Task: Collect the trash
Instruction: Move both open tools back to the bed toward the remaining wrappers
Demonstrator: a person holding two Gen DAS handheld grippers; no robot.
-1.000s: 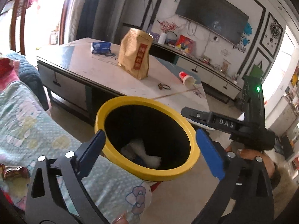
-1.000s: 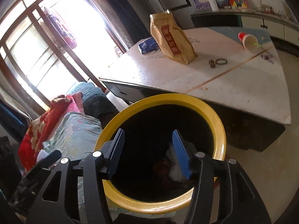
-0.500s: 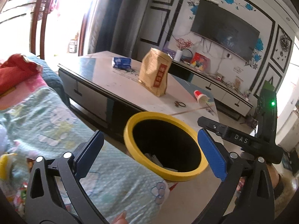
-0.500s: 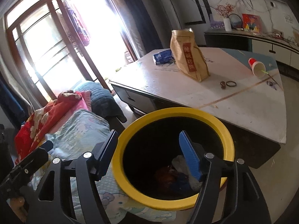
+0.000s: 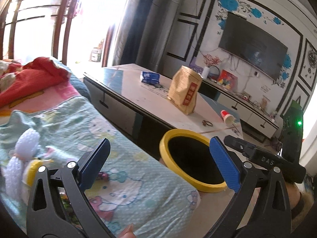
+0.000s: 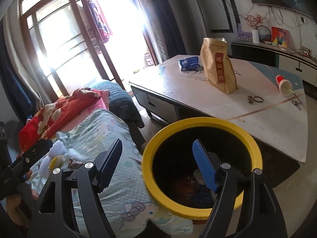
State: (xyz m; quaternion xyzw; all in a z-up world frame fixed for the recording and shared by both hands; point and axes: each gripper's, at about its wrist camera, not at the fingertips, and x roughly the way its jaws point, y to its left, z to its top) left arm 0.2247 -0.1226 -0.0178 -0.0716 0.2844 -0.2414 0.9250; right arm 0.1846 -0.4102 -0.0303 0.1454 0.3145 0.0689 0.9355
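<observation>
A black bin with a yellow rim (image 5: 184, 132) (image 6: 198, 123) stands on the floor between the sofa and the low table; crumpled trash (image 6: 190, 186) lies at its bottom. My left gripper (image 5: 158, 158) is open and holds nothing, hovering over the sofa's edge just left of the bin. My right gripper (image 6: 157, 154) is open and holds nothing too, its blue finger over the bin's mouth. On the sofa blanket lie a small wrapper (image 5: 102, 176) and a white fuzzy item with a yellow piece (image 5: 27, 150) (image 6: 57, 154).
The low table (image 5: 138, 99) (image 6: 267, 123) carries a brown paper bag (image 5: 184, 93) (image 6: 218, 67), a blue packet (image 5: 149, 76) (image 6: 189, 62), a tipped red paper cup (image 5: 227, 117) (image 6: 283, 85) and hair ties (image 6: 257, 99). Red bedding (image 5: 29, 79) lies further along the sofa.
Both grippers have drawn back and up from the bin, so it looks smaller. The left one has swung left over the sofa. Both stay open.
</observation>
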